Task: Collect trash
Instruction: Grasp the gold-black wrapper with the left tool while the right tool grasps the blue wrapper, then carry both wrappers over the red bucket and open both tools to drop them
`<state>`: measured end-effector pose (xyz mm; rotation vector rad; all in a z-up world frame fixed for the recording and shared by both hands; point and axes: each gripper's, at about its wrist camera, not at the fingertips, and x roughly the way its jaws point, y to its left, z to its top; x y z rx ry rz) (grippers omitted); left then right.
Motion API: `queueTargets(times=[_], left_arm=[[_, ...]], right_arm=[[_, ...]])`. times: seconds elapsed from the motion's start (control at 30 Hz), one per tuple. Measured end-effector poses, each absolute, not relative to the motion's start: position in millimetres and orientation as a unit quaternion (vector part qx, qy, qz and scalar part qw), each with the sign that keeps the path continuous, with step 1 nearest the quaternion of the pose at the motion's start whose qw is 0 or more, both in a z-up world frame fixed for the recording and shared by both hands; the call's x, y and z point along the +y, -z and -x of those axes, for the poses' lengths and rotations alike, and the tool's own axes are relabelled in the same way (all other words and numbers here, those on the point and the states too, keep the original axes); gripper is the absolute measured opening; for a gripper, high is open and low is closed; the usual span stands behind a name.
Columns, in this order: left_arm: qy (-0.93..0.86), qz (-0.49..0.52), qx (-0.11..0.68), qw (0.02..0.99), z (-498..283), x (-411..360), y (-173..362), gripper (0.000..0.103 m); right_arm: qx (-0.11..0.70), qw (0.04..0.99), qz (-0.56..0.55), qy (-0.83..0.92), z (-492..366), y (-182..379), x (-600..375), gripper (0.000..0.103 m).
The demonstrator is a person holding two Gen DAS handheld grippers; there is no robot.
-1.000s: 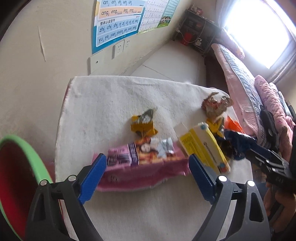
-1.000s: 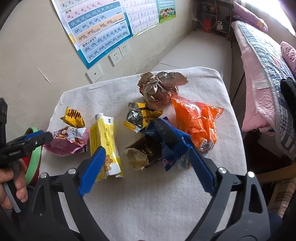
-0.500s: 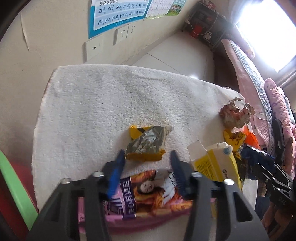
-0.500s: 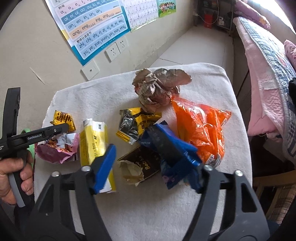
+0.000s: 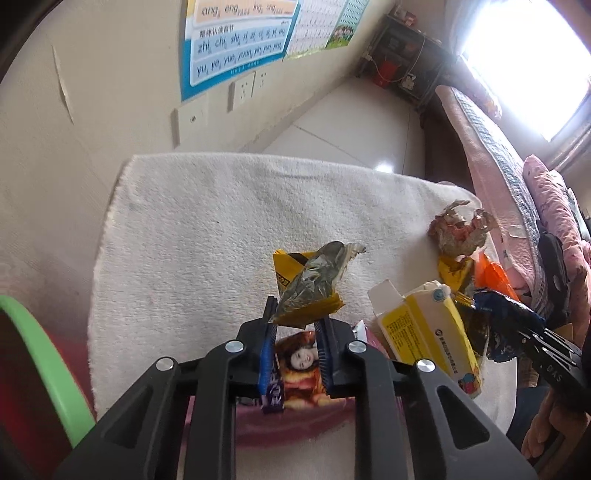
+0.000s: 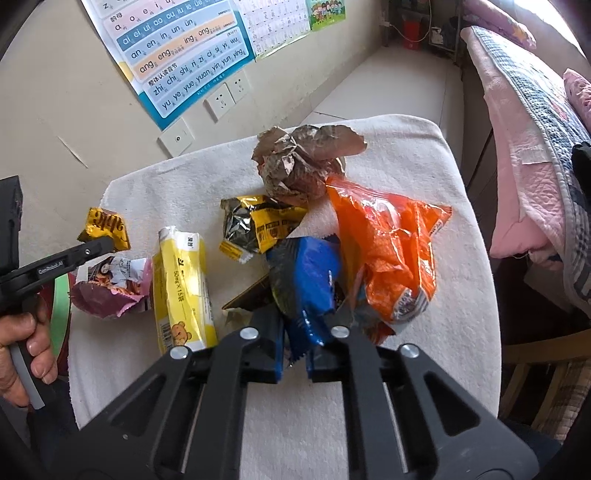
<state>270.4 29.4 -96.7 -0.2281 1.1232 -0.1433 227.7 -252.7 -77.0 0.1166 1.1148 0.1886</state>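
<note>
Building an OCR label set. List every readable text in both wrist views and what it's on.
"ai ei ui ao ou iu ie üe", "an en in un ün", "ang eng ing ong", "zhi chi shi ri zi ci si yi wu", "yu ye yue yuan yin yun ying": pinyin poster
"abic": small yellow wrapper
"80g×16": yellow carton
"GenRobot.AI": left claw
"DAS": right claw
Pink packet, orange bag, second poster: too small to read.

A beige wall (image 6: 74, 92) carries a pinyin poster (image 6: 177, 55) above 2 white sockets (image 6: 229, 94). Pale floor tiles (image 5: 351, 122) run to a dark shelf (image 5: 406, 70). A bed (image 6: 524, 122) with pink bedding sits under a bright window (image 5: 528, 62).
</note>
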Motion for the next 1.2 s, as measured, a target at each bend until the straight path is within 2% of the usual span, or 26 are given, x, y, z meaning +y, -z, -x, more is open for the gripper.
queueTargets(times=[0.67, 1.2], left_arm=[[0.092, 0.116, 0.508, 0.849, -192, 32, 54, 0.018], [0.065, 0.124, 0.491, 0.860, -128, 71, 33, 0.018]], right_arm=[[0.481, 0.870, -0.046, -0.100, -176, 24, -245, 0.009], [0.466, 0.872, -0.023, -0.149, -146, 5, -186, 0.009]])
